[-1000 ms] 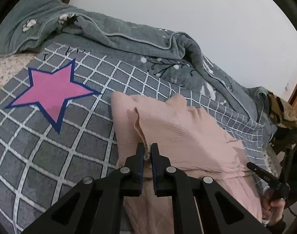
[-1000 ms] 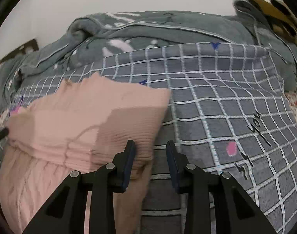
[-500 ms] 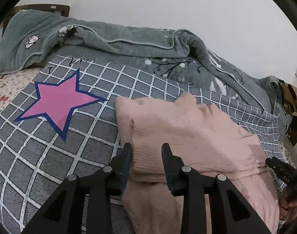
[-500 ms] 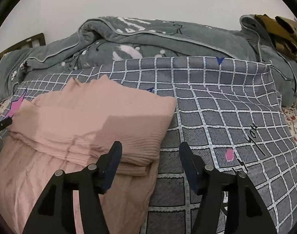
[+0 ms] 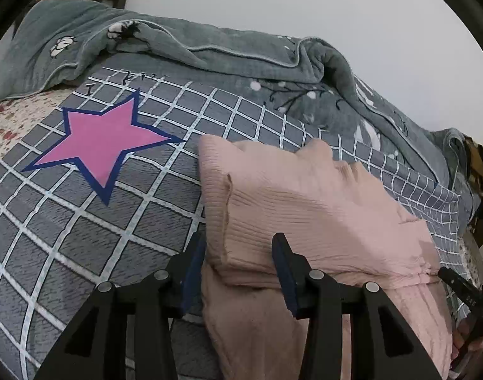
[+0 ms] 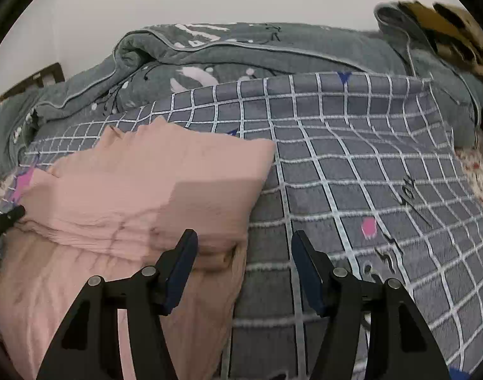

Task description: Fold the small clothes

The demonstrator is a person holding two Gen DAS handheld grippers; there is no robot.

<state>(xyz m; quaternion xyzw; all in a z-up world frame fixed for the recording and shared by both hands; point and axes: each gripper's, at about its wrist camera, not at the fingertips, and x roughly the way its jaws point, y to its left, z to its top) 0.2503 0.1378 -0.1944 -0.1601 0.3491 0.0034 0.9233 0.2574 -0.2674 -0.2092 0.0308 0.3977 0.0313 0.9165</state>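
Note:
A pink ribbed garment [image 5: 308, 209] lies on the grey checked bed cover, its far part folded back over the near part. My left gripper [image 5: 238, 269] is open and empty, its jaws standing either side of the fold's left corner. My right gripper [image 6: 244, 266] is open and empty at the fold's right corner on the garment [image 6: 146, 190]. The right gripper's tip shows at the right edge of the left wrist view [image 5: 456, 285]. The left gripper's tip shows at the left edge of the right wrist view [image 6: 7, 218].
The grey checked cover [image 5: 83, 221] has a pink star [image 5: 105, 142] left of the garment. A rumpled grey-green blanket [image 5: 225, 53] lies along the far side by the wall. A brown patterned cloth [image 6: 447, 31] sits at the far right.
My left gripper was shut on the pink fabric and has let go and opened. My right gripper has opened wider. Both have drawn back a little from the fold.

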